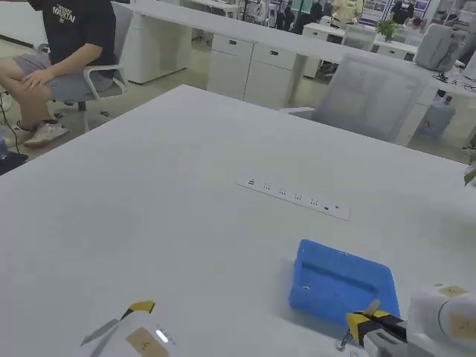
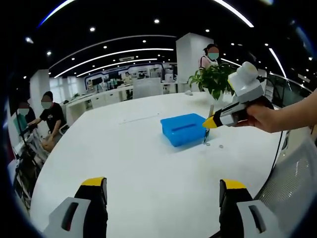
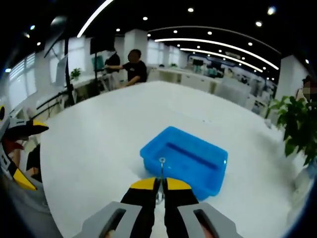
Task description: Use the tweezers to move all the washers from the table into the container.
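**While tweezers meet the container, open counter lies all round**

Where the white counter [image 1: 149, 208] runs back to its far edge, wide open surface stretches to the left of the blue container [image 1: 342, 286]. A power strip [image 1: 294, 197] lies behind the container, well apart from it.

The right gripper [image 3: 159, 182] has its fingers pressed together on the tweezers [image 3: 161, 171], which point at the container's near wall. A washer [image 3: 162, 160] shows at their tip; whether it is pinched or lying loose I cannot tell. The left gripper [image 2: 162, 184] has its fingers spread wide with nothing between them, over bare counter well apart from the container.

From the left gripper view, a hand [image 2: 262, 116] carries the right gripper, and the tweezers come down just beside the container's corner. Another washer [image 2: 220, 146] lies on the counter near them.

A plant [image 2: 215, 79] stands beyond the container. A grey chair [image 1: 372, 97] sits at the far edge, and a person [image 1: 67, 37] sits past the far left corner.
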Demonstrator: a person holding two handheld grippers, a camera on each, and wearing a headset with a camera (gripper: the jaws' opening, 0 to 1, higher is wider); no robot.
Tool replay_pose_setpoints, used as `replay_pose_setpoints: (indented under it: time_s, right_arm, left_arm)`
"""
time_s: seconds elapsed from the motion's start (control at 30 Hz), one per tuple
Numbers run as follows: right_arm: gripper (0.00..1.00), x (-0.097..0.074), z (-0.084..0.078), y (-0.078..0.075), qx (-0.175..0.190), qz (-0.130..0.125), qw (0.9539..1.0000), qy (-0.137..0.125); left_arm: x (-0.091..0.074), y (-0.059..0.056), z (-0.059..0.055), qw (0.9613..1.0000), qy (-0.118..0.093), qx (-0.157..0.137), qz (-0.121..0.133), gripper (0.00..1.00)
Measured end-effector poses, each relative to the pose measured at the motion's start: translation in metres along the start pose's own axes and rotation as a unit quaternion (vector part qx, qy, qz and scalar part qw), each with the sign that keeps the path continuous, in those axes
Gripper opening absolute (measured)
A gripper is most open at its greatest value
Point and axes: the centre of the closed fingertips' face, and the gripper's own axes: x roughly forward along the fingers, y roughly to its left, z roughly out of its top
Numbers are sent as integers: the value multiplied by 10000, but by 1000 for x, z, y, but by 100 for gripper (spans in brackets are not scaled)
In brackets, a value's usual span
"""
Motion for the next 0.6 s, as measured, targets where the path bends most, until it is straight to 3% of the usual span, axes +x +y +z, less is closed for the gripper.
replay_pose_setpoints:
  time_s: [0.2,0.3,0.43,0.6]
  right_arm:
    - [1,-10,32,-10,390,1,9983,-440]
    - [1,-8,43,-23,444,-85,9972,-592]
    - [1,2,54,-33,587,-164,9957,-695]
    - [2,24,51,-45,584,-345,9958,-619]
  left_arm:
    - [0,0,0,10000,6,-7,-10,96]
    - [0,-1,-1,10000,23,5,-19,96]
    - [1,-1,-2,10000,52,24,-29,96]
    - [1,-1,-3,9999,93,29,-27,96]
